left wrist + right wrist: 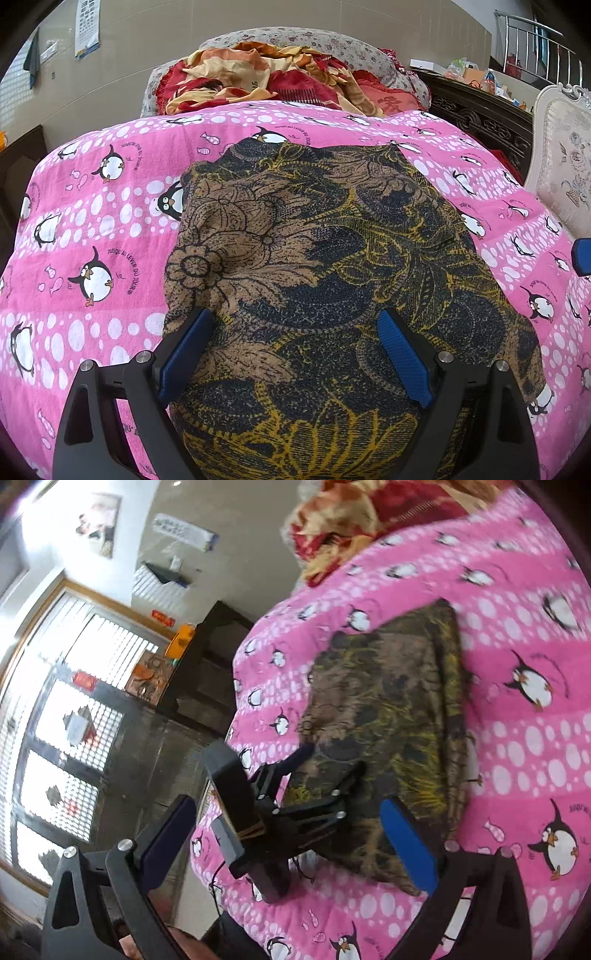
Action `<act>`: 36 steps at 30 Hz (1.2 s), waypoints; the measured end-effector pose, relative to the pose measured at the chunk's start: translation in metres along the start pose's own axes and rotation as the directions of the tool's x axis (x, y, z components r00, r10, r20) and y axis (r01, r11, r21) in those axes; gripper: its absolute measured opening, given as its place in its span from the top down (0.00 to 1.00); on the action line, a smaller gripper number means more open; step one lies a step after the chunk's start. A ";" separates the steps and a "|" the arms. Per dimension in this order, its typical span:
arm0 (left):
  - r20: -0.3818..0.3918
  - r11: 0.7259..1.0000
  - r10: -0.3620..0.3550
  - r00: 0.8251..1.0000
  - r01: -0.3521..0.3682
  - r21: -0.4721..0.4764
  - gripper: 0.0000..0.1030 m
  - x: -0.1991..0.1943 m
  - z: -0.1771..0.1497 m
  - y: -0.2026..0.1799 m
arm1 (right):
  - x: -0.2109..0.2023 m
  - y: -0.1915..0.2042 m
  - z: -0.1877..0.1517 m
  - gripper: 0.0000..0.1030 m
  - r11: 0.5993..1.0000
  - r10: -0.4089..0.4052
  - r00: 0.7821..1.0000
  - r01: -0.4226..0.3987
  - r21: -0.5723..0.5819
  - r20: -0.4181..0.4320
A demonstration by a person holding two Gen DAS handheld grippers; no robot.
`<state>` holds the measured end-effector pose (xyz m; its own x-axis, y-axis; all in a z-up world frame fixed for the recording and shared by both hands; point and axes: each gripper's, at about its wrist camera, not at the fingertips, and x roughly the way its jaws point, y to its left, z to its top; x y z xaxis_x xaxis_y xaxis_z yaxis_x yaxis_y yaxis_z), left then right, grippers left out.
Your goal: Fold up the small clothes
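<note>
On the pink penguin-print quilt (92, 221) lies our folded, coarse-knit brown floral garment (314, 240). Our left gripper (295, 354) gapes wide over its near edge, gripping nothing; our right gripper (288, 842) spreads empty too.

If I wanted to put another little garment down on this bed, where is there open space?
Bare pink penguin blanket lies left of the folded brown floral garment, and another strip lies to its right, toward the cream chair. The far end is crowded by heaped red-orange bedding. The left gripper hangs open over the garment's near edge.
</note>
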<state>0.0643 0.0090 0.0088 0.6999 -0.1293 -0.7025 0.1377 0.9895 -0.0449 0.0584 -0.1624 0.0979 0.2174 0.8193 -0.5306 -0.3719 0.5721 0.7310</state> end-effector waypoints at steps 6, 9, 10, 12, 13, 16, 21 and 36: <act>0.000 1.000 0.000 1.000 0.000 0.000 0.28 0.000 0.000 0.000 | 0.002 0.008 -0.002 0.01 0.992 -0.112 0.993 0.114 -0.046 0.028; 0.000 1.000 0.000 1.000 0.000 0.000 0.28 0.000 0.000 0.000 | -0.002 0.001 0.000 0.01 0.984 -0.173 0.983 0.174 -0.027 0.055; 0.000 1.000 0.000 1.000 0.000 0.000 0.28 0.000 0.000 0.000 | -0.002 0.000 0.000 0.01 0.984 -0.175 0.983 0.177 -0.024 0.061; 0.000 1.000 0.000 1.000 0.000 0.000 0.28 0.000 0.000 0.000 | -0.002 0.001 0.001 0.01 0.977 -0.211 0.975 0.213 -0.031 0.070; 0.000 1.000 0.000 1.000 0.000 0.000 0.28 0.000 0.000 0.000 | -0.001 0.003 0.001 0.01 0.972 -0.228 0.971 0.232 -0.040 0.075; 0.000 1.000 0.000 1.000 0.000 0.000 0.28 0.000 0.000 0.000 | -0.001 0.009 0.000 0.01 0.959 -0.271 0.960 0.276 -0.059 0.077; 0.000 1.000 0.000 1.000 0.000 0.000 0.28 0.000 0.000 0.000 | -0.002 0.006 0.004 0.01 0.933 -0.359 0.930 0.360 -0.008 0.085; 0.000 1.000 0.000 1.000 0.000 0.000 0.28 0.000 0.000 0.000 | -0.044 -0.040 0.015 0.01 0.842 -0.455 0.876 0.364 0.397 0.162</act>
<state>0.0644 0.0090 0.0090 0.6997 -0.1294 -0.7026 0.1377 0.9894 -0.0451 0.0767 -0.2206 0.0987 0.5057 0.4631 -0.7279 0.1244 0.7957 0.5928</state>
